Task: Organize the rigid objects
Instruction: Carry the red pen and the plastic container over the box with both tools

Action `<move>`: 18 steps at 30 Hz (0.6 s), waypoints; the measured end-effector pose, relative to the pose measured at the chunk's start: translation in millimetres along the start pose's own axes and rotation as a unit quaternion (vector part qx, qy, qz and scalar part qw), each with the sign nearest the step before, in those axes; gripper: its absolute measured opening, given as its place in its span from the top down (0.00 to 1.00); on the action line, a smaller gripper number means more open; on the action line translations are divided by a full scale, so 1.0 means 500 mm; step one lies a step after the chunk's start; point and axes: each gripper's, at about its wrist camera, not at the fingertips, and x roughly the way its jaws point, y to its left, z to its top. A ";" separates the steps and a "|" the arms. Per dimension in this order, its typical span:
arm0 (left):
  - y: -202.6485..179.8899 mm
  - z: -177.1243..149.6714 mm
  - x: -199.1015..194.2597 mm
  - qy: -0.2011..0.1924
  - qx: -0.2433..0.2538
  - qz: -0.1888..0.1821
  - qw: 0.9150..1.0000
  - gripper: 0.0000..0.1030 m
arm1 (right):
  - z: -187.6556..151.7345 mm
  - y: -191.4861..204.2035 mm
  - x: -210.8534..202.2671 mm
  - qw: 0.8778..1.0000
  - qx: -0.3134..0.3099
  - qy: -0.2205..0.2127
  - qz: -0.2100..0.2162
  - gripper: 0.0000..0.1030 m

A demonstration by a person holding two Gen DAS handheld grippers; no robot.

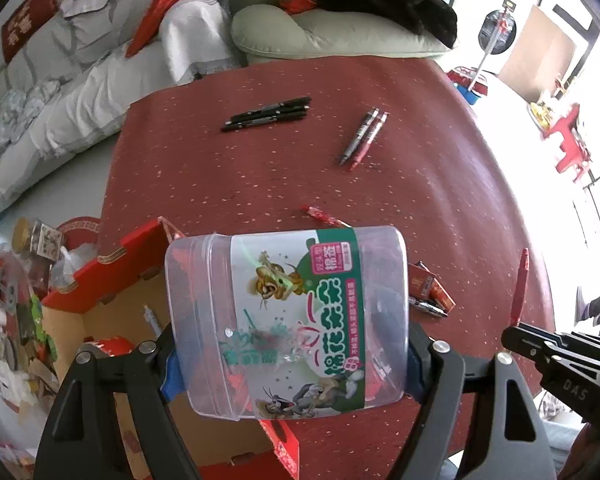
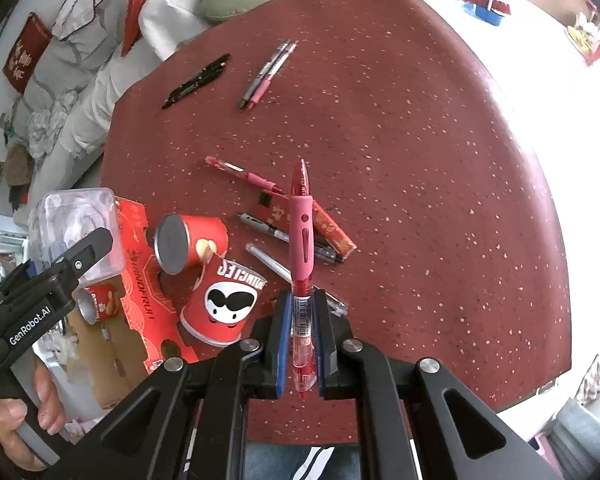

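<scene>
A red pen is clamped in the right gripper, its length pointing away along the fingers. A clear tub (lying sideways) is gripped by the left gripper. Three black pens lie together on the red table.

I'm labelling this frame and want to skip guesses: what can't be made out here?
- Clear tub contents: left wrist view, label covers them.
- Cardboard box interior: left wrist view, tub hides most.
- Red pen tip: right wrist view, sunk between the right claw's pads.
</scene>
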 end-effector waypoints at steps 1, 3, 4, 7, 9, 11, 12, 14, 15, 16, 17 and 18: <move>0.007 -0.001 -0.002 -0.001 -0.005 0.001 1.000 0.19 | 0.001 0.007 -0.001 1.000 -0.004 -0.001 0.000 0.89; 0.021 -0.003 -0.006 -0.002 -0.014 0.002 1.000 0.19 | 0.005 0.021 -0.003 1.000 -0.012 -0.002 0.001 0.89; 0.029 -0.005 -0.008 -0.003 -0.019 0.003 1.000 0.19 | 0.006 0.029 -0.004 1.000 -0.017 -0.002 0.002 0.89; 0.057 -0.012 -0.014 -0.006 -0.034 0.005 0.999 0.19 | 0.010 0.058 -0.007 0.999 -0.034 -0.004 0.004 0.89; 0.078 -0.019 -0.017 -0.006 -0.045 0.007 0.999 0.19 | 0.011 0.077 -0.008 0.999 -0.045 -0.004 0.006 0.89; 0.102 -0.027 -0.019 -0.006 -0.060 0.011 0.998 0.19 | 0.012 0.098 -0.008 0.998 -0.056 -0.004 0.009 0.89; 0.117 -0.032 -0.020 -0.004 -0.069 0.013 0.998 0.19 | 0.013 0.111 -0.008 0.998 -0.063 -0.004 0.011 0.89; 0.142 -0.040 -0.020 -0.002 -0.083 0.018 0.996 0.19 | 0.014 0.133 -0.005 0.997 -0.076 -0.002 0.014 0.89; 0.153 -0.046 -0.020 0.000 -0.089 0.020 0.996 0.19 | 0.015 0.146 -0.004 0.997 -0.082 -0.001 0.015 0.89; 0.168 -0.051 -0.020 0.001 -0.098 0.022 0.995 0.19 | 0.015 0.159 -0.002 0.996 -0.089 0.000 0.018 0.89; 0.184 -0.058 -0.020 0.003 -0.107 0.025 0.994 0.19 | 0.015 0.173 0.000 0.995 -0.097 0.002 0.020 0.89; 0.201 -0.065 -0.020 0.004 -0.117 0.029 0.993 0.19 | 0.015 0.183 0.002 0.995 -0.102 0.003 0.021 0.89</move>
